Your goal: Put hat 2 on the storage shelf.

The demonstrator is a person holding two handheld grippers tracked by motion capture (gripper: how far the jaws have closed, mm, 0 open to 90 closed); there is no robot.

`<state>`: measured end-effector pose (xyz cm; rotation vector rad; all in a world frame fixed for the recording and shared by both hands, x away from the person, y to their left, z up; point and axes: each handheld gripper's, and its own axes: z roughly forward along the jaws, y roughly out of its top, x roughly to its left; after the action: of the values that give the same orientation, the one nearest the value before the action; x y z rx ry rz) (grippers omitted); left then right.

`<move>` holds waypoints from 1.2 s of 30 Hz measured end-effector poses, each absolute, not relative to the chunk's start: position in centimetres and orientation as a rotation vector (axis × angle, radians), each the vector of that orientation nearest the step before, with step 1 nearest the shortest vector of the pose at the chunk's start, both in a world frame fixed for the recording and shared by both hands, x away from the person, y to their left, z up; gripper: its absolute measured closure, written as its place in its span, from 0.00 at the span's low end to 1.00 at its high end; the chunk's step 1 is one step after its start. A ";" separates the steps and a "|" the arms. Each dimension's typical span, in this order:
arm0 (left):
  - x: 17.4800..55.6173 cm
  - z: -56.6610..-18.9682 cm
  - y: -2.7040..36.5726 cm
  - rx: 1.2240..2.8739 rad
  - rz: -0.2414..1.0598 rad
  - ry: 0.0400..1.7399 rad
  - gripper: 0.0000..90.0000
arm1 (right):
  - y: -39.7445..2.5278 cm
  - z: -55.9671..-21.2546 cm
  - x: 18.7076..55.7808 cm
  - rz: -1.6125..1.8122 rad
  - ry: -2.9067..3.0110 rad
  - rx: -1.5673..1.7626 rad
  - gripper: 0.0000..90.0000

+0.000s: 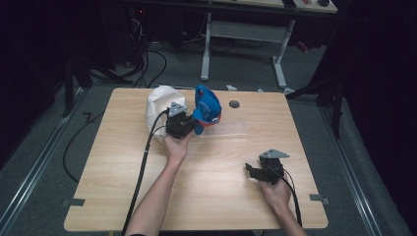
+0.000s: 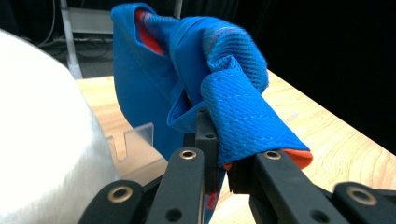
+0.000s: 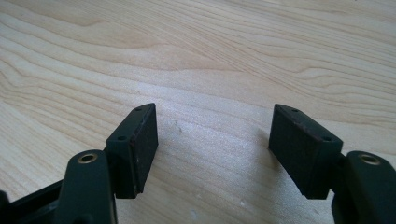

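Left gripper point(image 2: 219, 154) jaws pinch blue cloth point(image 2: 233, 112) (orange lining visible).

blue mesh cloth point(image 2: 233, 100), orange-lined, bunched, lifted

On the table point(image 1: 206, 196), the left gripper point(image 1: 189, 123) is sitting toward the far side, left of the middle, and the right gripper point(image 1: 255, 172) is lying well apart from it, nearer the person and to the right. The bag point(image 1: 158, 105) is standing just behind and to the left of the left gripper, touching it. The cloth point(image 1: 206, 107) is hanging just right of the bag, its edge lying between that gripper's jaws. A clear stand point(image 2: 135, 140) is sitting on the table behind the cloth and beside the bag. A round hole point(image 1: 234, 104) is lying in the tabletop just right of the cloth.
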<state>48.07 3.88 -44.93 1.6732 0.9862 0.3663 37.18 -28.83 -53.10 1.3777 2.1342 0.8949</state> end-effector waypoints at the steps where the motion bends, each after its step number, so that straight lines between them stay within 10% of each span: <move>1: 48.0 -45.1 4.0 1.667 0.365 0.994 0.95 | -28.8 -53.1 37.2 0.895 2.135 1.377 0.37; 21: 46.3 -45.6 4.6 1.796 0.446 1.047 0.48 | -28.8 -53.1 37.2 0.896 2.135 1.375 0.36; 36: 42.7 -45.2 7.0 1.821 0.480 0.997 0.39 | -28.8 -53.1 37.2 0.896 2.135 1.375 0.36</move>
<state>42.73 7.00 -45.22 1.8206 0.9968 0.4801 37.21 -28.80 -53.11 1.3749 2.1353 0.8958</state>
